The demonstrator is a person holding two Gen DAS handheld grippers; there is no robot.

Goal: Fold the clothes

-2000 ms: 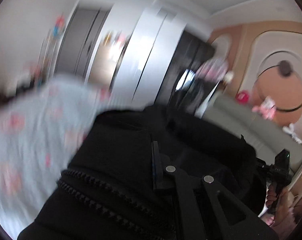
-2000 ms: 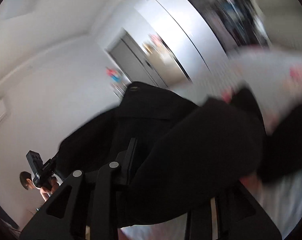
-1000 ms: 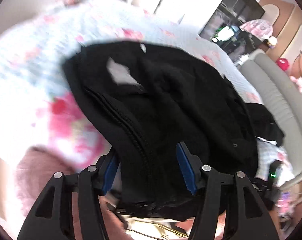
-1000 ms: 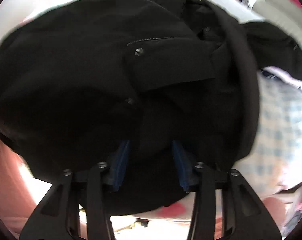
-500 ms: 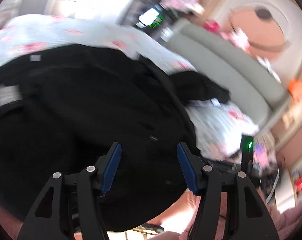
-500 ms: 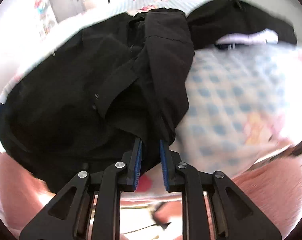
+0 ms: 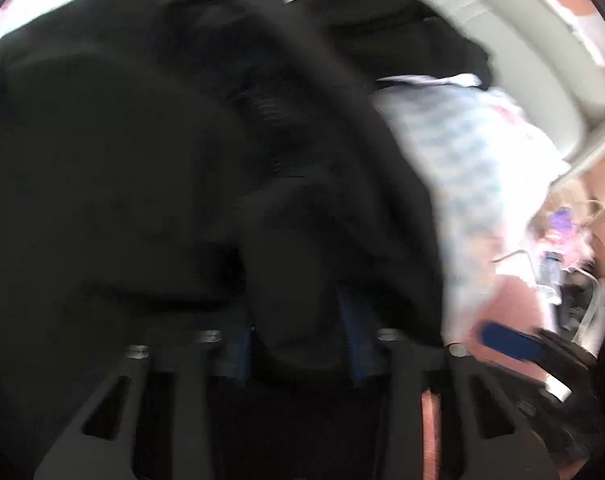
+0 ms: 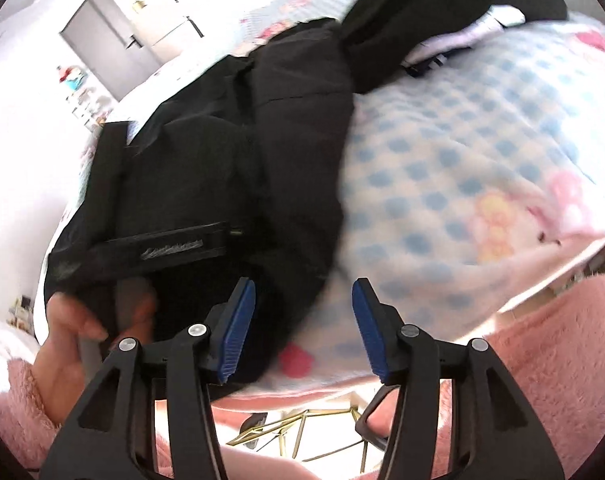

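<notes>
Right wrist view: your right gripper (image 8: 302, 330) opens over the black jacket's (image 8: 222, 152) hem on the checked blanket (image 8: 462, 152), gripping nothing. Your left gripper (image 7: 298, 336) closes around a blurred jacket fold.

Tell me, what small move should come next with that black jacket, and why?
Probably finish closing the left tool on the fold of black jacket between its closing blue pads, because the right tool is opening, empty, over the checked blanket.
</notes>
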